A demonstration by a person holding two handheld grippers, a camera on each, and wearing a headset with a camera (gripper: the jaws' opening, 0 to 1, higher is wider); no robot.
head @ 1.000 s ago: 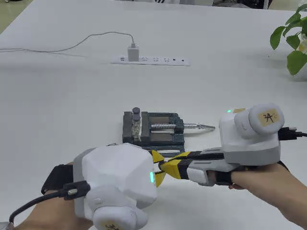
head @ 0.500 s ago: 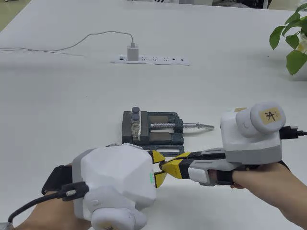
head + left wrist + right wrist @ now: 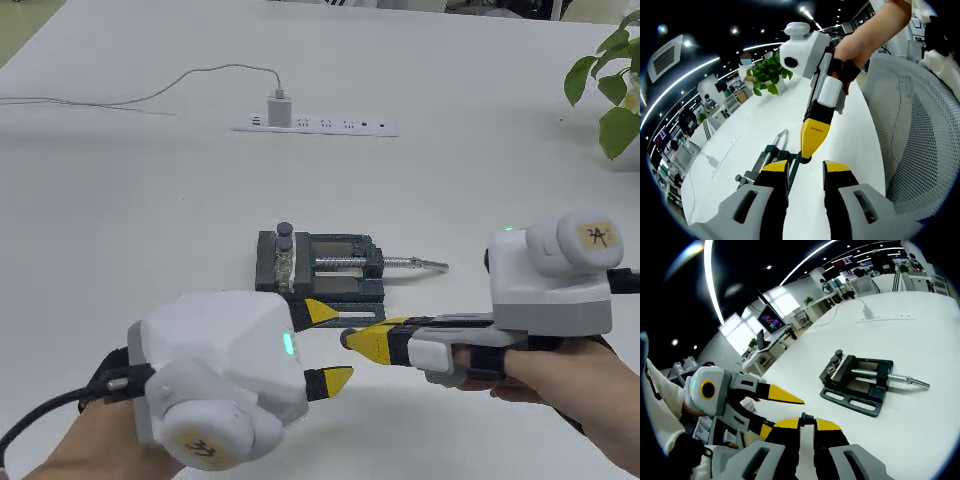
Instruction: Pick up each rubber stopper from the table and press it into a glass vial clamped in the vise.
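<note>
In the head view, the left gripper (image 3: 340,344) sat low and near, its yellow fingers (image 3: 320,312) spread wide. The right gripper (image 3: 356,339), held in a hand (image 3: 540,372), reached in from the right. Its fingers were closed narrowly on a small dark rubber stopper (image 3: 346,337), and that tip lay between the two left fingers. Just beyond them the vise (image 3: 345,270) rested on the white tabletop (image 3: 150,220). Glass vials (image 3: 285,266) were clamped at its left end, each topped with a dark stopper. Farther back lay a power strip (image 3: 320,126) with a white charger (image 3: 278,106) plugged in. A potted plant (image 3: 608,80) stood at the right edge.

In the left gripper view, the gripper's own two fingers rose from the bottom with a clear gap between them. The right gripper came down from above, with the stopper (image 3: 804,159) at its yellow tip just over that gap. The vise (image 3: 771,152) lay behind, and a mesh chair (image 3: 920,125) stood to the right.

In the right gripper view, its own fingers stood close together and pinched the stopper (image 3: 806,419) at their tips. The left gripper (image 3: 715,390) entered from the left, one yellow finger pointing inward. The vise (image 3: 860,382) with its vials (image 3: 836,361) sat well apart on the tabletop.
</note>
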